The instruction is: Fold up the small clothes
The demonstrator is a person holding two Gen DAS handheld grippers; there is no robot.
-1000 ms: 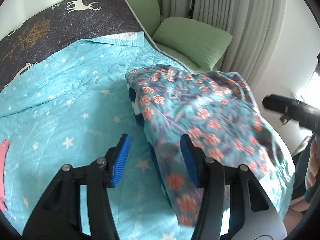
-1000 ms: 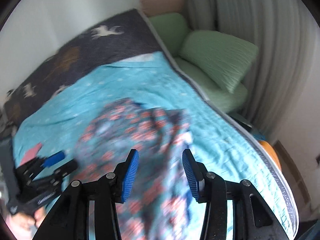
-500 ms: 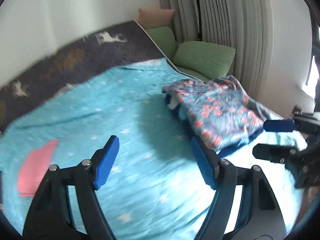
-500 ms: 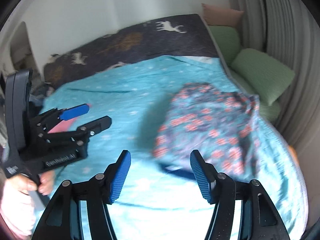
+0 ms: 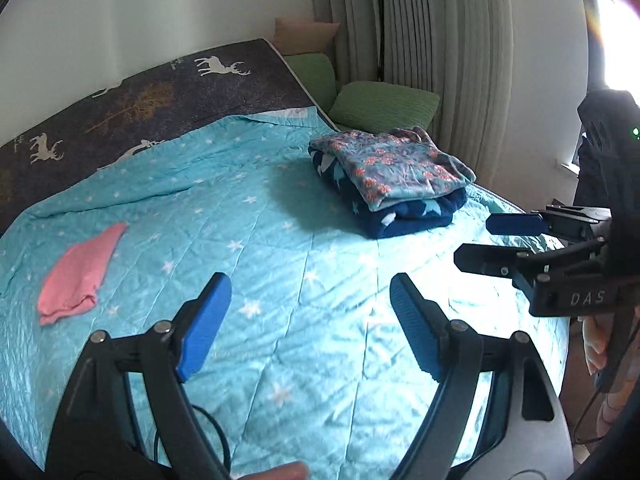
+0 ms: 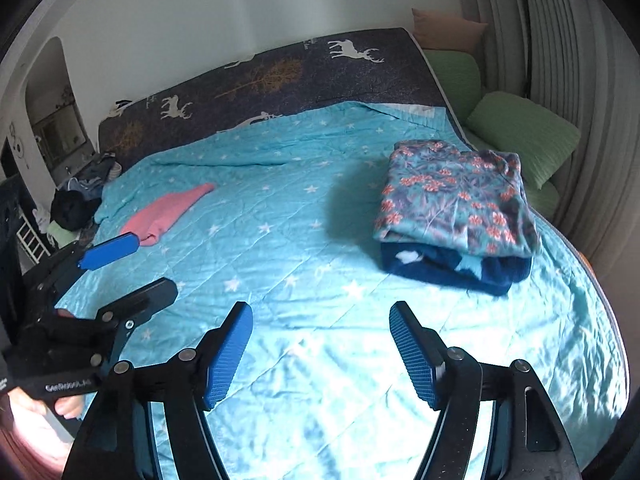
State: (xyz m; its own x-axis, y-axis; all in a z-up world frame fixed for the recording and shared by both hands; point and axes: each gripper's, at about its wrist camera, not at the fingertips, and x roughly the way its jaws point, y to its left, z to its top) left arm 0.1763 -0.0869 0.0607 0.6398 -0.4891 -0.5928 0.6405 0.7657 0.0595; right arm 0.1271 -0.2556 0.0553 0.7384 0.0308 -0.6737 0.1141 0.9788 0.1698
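Observation:
A folded floral teal garment (image 5: 394, 168) lies on top of a folded dark blue garment (image 5: 416, 216) at the far right of the bed; the stack also shows in the right wrist view (image 6: 456, 196). A pink garment (image 5: 80, 268) lies unfolded at the left of the bed, also in the right wrist view (image 6: 168, 212). My left gripper (image 5: 310, 320) is open and empty above the near part of the bed. My right gripper (image 6: 320, 350) is open and empty, well short of the stack. Each gripper shows in the other's view: the right one (image 5: 496, 240), the left one (image 6: 128, 272).
The bed has a turquoise star quilt (image 5: 280, 240) and a dark deer-print blanket (image 5: 160, 92) at the back. Green pillows (image 5: 380, 104) and a curtain (image 5: 432, 40) stand behind the stack. Clutter and dark clothes (image 6: 80, 196) sit off the bed's left side.
Both grippers have pulled back from the floral garment, which now lies folded on the dark blue one. Both jaws opened wider. The pink garment has come into view.

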